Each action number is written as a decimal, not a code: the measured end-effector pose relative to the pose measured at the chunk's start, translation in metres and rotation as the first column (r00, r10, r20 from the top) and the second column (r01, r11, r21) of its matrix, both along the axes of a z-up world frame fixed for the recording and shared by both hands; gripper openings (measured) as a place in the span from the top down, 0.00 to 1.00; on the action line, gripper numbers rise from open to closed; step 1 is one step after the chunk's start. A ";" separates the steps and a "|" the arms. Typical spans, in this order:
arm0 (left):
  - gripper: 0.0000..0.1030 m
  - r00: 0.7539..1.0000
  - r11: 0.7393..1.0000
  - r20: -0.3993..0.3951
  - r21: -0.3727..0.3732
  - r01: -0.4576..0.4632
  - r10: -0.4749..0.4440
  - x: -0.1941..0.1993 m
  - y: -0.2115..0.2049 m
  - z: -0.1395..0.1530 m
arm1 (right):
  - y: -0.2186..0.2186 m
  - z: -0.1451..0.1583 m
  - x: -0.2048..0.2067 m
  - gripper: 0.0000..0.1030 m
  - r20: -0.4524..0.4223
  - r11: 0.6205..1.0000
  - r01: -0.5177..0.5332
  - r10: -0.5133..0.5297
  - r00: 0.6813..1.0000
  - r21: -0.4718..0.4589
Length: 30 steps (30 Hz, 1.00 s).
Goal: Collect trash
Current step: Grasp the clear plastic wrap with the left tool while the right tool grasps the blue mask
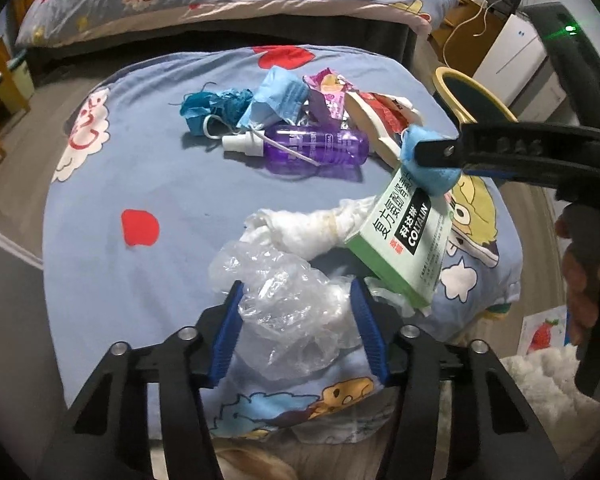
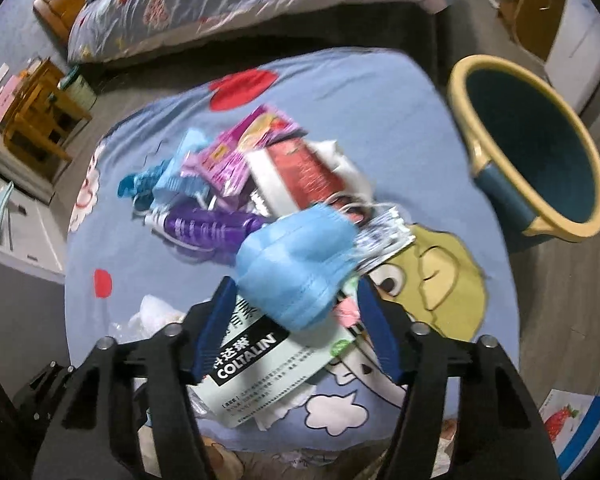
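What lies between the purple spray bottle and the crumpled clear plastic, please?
A twisted white wad lies between the purple spray bottle and the clear plastic, with bare blue cloth beside it; the left wrist view shows this.

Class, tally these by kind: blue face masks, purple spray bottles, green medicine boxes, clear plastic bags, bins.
Blue face masks: 2
Purple spray bottle: 1
Green medicine box: 1
Clear plastic bag: 1
Bin: 1
Total: 6
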State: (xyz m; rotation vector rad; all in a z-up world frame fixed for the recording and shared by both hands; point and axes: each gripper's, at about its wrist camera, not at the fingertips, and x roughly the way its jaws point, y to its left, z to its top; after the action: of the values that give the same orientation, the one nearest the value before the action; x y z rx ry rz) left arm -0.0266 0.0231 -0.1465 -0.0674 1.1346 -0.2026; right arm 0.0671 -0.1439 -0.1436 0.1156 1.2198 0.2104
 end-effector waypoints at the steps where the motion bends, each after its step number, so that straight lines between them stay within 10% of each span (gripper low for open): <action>1: 0.59 1.000 1.000 0.003 -0.002 0.001 -0.001 0.000 -0.001 0.001 | 0.003 -0.003 0.001 0.58 -0.012 1.000 -0.012 0.012 1.000 -0.002; 3: 0.80 1.000 1.000 0.008 0.006 0.008 -0.008 0.002 -0.002 0.003 | 0.007 -0.005 0.001 0.66 -0.018 1.000 -0.025 0.025 1.000 -0.015; 7: 0.87 0.999 0.999 0.028 0.028 0.014 -0.015 0.003 -0.001 0.009 | 0.007 0.000 0.002 0.83 -0.005 0.999 -0.034 0.034 0.999 -0.025; 30: 0.88 0.913 0.997 0.399 0.052 0.065 -0.081 0.039 -0.027 0.172 | -0.064 0.167 0.012 0.85 0.310 0.993 0.012 -0.048 0.949 0.117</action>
State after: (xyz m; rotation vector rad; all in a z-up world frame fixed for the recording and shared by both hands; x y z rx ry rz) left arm 0.0125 -0.0037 0.0254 0.0498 0.7298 -0.2486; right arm 0.0791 -0.2082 0.0235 0.1925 0.8890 0.2612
